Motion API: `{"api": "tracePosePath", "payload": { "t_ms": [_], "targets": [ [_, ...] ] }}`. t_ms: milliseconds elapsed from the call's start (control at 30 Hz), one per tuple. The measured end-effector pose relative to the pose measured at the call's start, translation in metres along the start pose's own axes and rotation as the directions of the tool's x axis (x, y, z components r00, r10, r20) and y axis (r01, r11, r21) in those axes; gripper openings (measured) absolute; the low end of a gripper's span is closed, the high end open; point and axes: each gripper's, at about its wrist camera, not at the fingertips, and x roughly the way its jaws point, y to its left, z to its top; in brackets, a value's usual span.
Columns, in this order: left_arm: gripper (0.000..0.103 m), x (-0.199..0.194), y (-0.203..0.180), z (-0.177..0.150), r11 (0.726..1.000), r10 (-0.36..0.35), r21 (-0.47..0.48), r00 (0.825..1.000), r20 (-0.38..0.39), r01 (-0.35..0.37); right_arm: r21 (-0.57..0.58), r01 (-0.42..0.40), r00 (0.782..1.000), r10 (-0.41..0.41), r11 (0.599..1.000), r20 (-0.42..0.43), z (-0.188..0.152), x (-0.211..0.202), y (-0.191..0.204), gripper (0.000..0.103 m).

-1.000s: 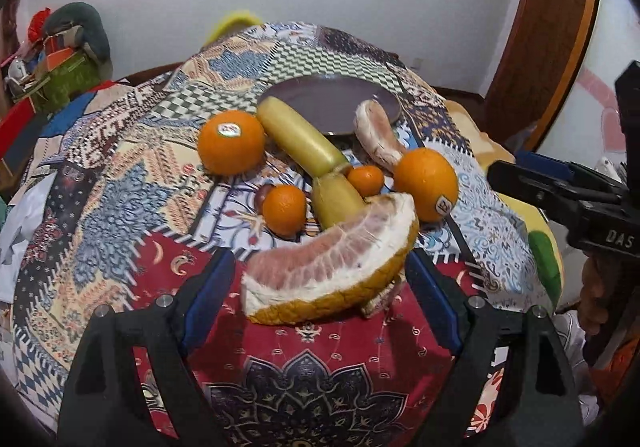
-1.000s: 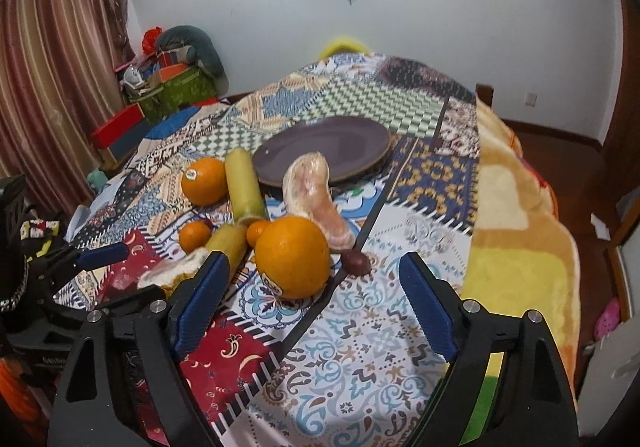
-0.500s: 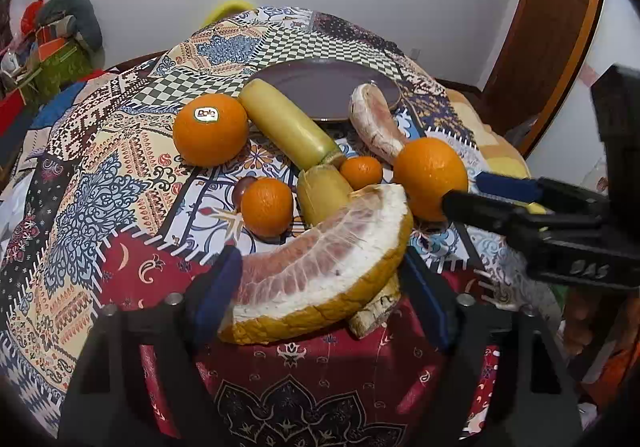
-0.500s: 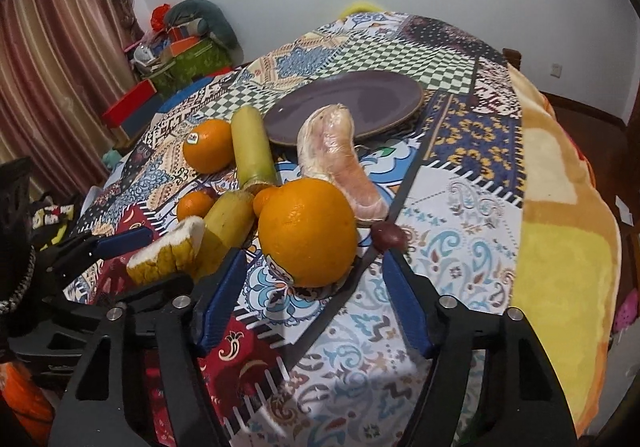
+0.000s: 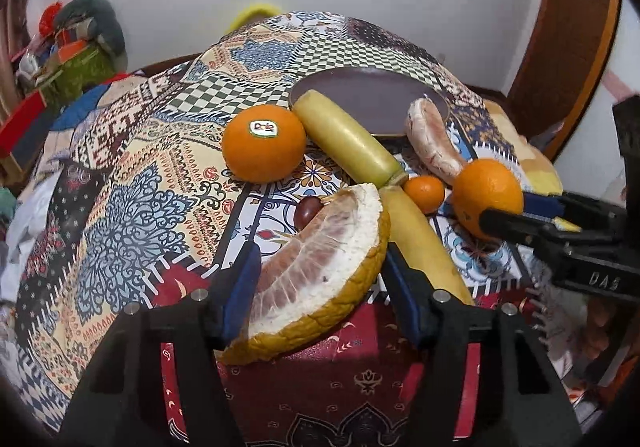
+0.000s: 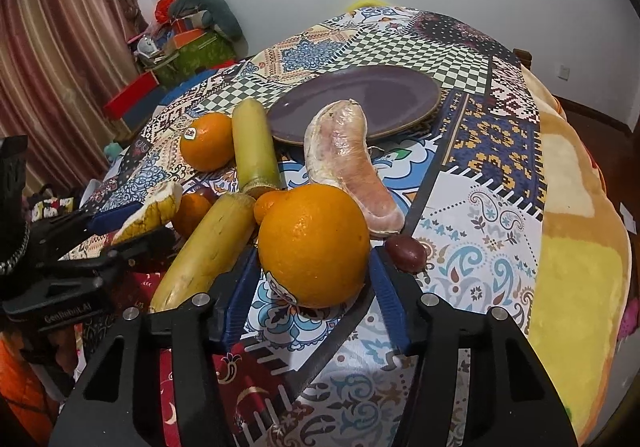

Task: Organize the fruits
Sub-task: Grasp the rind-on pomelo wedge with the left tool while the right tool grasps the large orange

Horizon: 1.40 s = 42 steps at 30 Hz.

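1. Our left gripper (image 5: 320, 283) has the pomelo wedge (image 5: 320, 275) right between its jaws, long axis slanting across the gap; pads look touching rind, jaws closing, grip not certain.
2. Right gripper (image 6: 312, 287) brackets the big orange (image 6: 314, 245), jaws apart w/ slim gaps.
3. Plate (image 6: 400, 87) lies ahead of both; R side nearer.
4. Both tools low, level, pointing fwd.
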Motion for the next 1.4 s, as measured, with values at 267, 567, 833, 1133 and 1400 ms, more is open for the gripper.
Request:
{"api": "tracePosePath", "payload": {
  "t_ms": [267, 567, 833, 1133, 1400],
  "targets": [
    [0.067, -0.001, 0.000, -0.006, 0.997, -0.002, 0.079, 1.000, -0.028, 0.004, 0.002, -0.010, 1.000, 0.010, 1.000, -0.011, 0.001, 0.002, -0.002, 0.055],
    [0.083, -0.003, 0.001, -0.020, 0.988, 0.070, 0.141, 0.997, -0.031, -0.065, -0.003, -0.006, 1.000, 0.006, 1.000, -0.012, 0.002, 0.004, -0.001, 0.055],
    [0.086, 0.009, 0.020, -0.016, 0.995, 0.060, 0.078, 0.997, -0.042, -0.056, -0.013, 0.012, 1.000, -0.013, 1.000, -0.027, 0.004, 0.008, 0.001, 0.057],
    [0.067, 0.013, 0.021, -0.004, 0.998, 0.014, 0.056, 1.000, 0.002, -0.014, -0.013, 0.023, 0.999, -0.023, 1.000, -0.036, 0.003, 0.013, -0.001, 0.055],
    [0.049, 0.002, 0.030, 0.003, 0.999, -0.038, -0.020, 0.999, 0.016, 0.038, 0.002, 0.014, 1.000, -0.014, 1.000, -0.019, 0.000, 0.003, 0.000, 0.053]
  ]
}}
